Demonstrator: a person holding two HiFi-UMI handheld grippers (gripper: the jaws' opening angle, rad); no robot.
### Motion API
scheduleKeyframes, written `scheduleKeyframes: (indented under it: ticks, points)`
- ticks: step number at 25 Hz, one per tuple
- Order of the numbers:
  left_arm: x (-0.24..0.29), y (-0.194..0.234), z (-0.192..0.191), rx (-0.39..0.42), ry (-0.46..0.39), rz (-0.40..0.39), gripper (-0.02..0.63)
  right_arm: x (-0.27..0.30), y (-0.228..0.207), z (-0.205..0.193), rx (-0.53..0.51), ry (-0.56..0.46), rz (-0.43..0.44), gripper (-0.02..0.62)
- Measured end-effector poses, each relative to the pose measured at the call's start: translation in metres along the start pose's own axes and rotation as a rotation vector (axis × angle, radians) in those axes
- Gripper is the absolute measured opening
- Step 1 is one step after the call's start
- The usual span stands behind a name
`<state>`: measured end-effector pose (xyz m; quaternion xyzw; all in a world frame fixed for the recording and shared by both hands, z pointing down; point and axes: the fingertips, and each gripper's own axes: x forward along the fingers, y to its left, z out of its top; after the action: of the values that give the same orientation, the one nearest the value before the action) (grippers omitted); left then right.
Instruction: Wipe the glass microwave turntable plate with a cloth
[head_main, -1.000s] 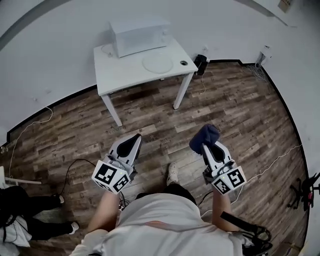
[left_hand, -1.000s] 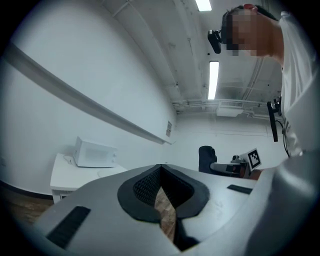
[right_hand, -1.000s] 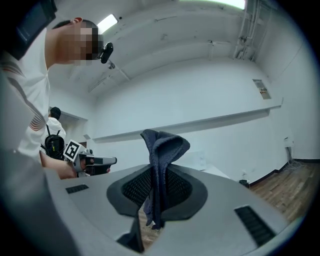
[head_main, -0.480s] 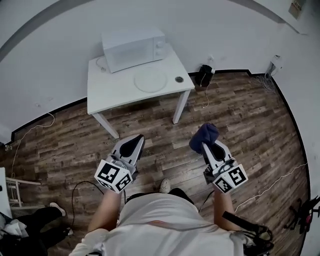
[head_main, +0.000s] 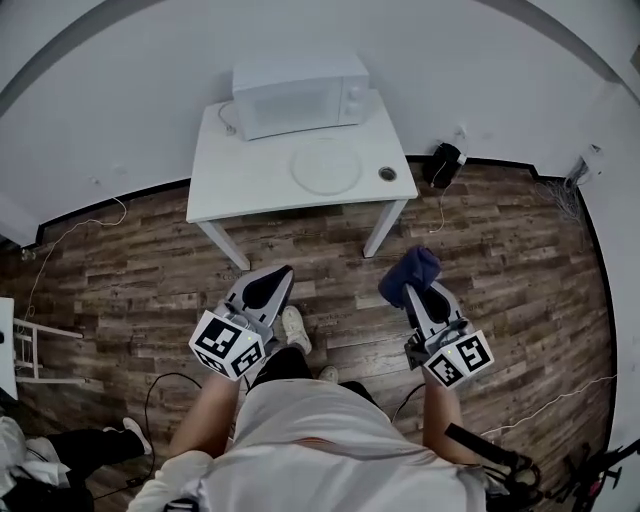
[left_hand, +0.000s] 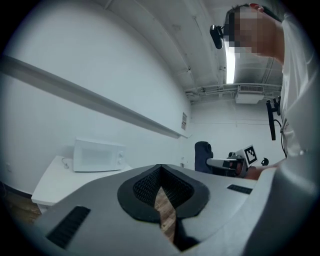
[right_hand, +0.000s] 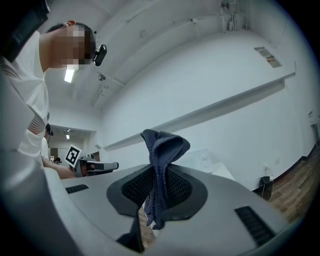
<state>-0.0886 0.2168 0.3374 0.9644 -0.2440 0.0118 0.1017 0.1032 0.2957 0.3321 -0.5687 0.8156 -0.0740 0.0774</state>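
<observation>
left gripper: jaws pressed together, nothing in them
plate: flat on the white table, right in front of the microwave, well apart from both grippers
right gripper: pinching the dark blue cloth

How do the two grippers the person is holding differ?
The right gripper clamps a dark blue cloth; the left gripper holds nothing. The left gripper's jaw tips touch; the right gripper's are separated by cloth. Both are short of the table.
</observation>
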Motion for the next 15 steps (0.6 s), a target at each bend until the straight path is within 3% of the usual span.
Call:
scheduleKeyframes:
  ticks: [9,15]
  points:
    - [0.082,0.093,0.006,-0.082,-0.063,0.008,0.011,0.107,-0.062,0.008,-0.024,0.042,0.041,0.061]
    - [0.122,0.186,0.020,-0.105,-0.054,0.044,0.011,0.210,-0.095,0.007,-0.021,0.076,0.068,0.061]
